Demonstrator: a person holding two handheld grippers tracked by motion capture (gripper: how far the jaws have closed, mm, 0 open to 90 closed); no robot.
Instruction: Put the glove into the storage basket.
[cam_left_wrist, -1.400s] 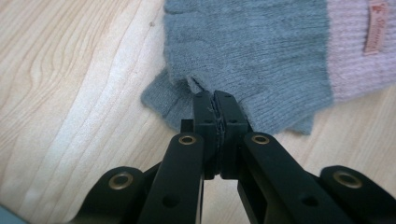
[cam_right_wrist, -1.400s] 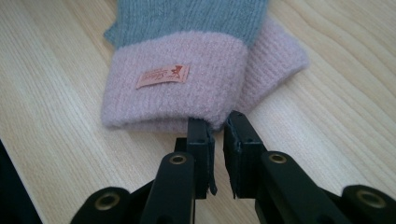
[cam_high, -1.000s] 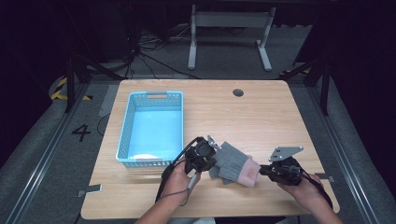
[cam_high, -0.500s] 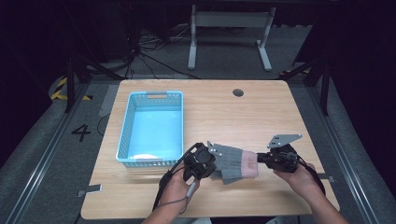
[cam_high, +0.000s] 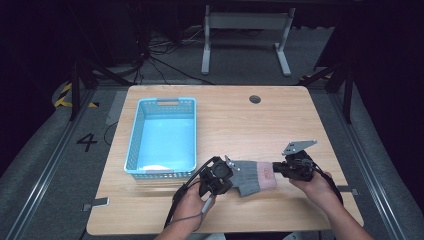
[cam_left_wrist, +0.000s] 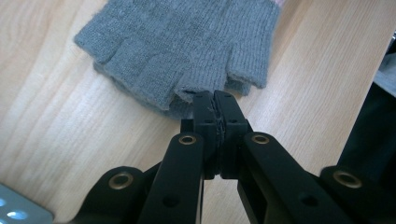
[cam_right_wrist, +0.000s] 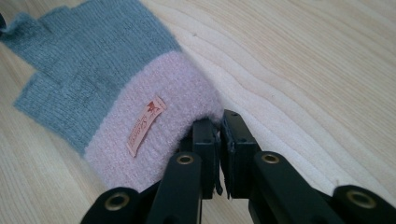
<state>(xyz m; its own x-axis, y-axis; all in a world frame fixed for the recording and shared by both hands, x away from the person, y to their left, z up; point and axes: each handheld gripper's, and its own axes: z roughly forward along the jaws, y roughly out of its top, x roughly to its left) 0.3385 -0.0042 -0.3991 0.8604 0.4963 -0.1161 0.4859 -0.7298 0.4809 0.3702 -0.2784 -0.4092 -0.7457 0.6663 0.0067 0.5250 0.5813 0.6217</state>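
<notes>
High view: a grey fingerless glove (cam_high: 252, 176) with a pink cuff lies flat on the wooden surface (cam_high: 240, 120) near its front edge, stretched between the two grippers.
Left gripper: the left gripper (cam_high: 225, 175) sits at the glove's finger end; in the left gripper view (cam_left_wrist: 215, 100) its jaws are pressed together, pinching the edge of one knitted finger stub of the glove (cam_left_wrist: 182, 46).
Right gripper: the right gripper (cam_high: 276, 169) meets the cuff end; in the right gripper view (cam_right_wrist: 218, 126) the jaws are nearly together, nipping the rim of the pink cuff (cam_right_wrist: 154, 135).
Glove position: fingers point toward the left gripper, cuff toward the right one; a small label (cam_right_wrist: 145, 125) shows on the cuff.
Basket: a light blue basket (cam_high: 134, 150) stands behind and to the left, apart from the glove.
</notes>
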